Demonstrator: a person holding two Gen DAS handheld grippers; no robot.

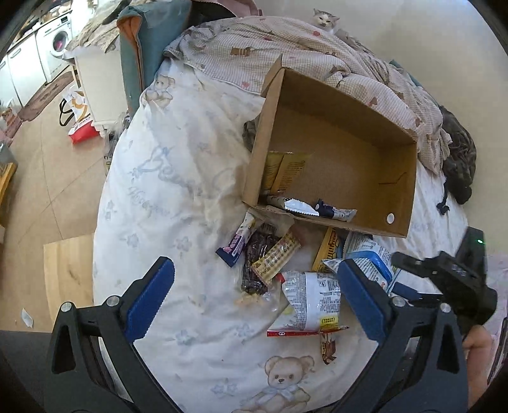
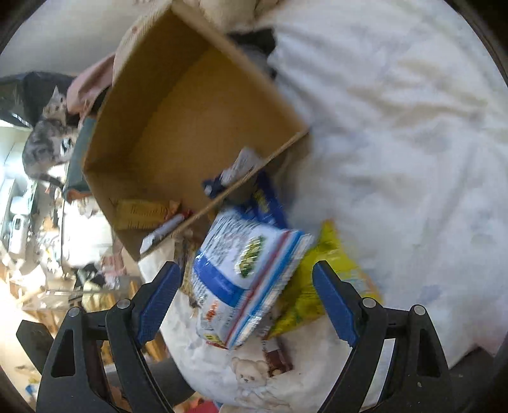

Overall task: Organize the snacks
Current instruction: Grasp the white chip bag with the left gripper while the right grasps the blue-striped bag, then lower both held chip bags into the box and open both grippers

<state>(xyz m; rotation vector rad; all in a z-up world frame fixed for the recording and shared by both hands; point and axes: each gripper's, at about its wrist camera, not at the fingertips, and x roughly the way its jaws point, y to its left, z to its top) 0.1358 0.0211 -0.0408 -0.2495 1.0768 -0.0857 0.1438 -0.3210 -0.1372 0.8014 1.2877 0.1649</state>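
An open cardboard box lies on the white bear-print duvet. It holds yellow packets and white stick packs. In front of it lies a heap of loose snacks: a purple bar, a dark brown packet, a silver-white bag and a blue-white pack. My left gripper is open above this heap and holds nothing. My right gripper is open with the blue-white pack between its fingers, on top of a yellow bag. The pads do not press on the pack.
A checked blanket is bunched behind the box. A cat sits beyond it. A dark furry shape lies at the right. The bed edge drops to a tiled floor on the left.
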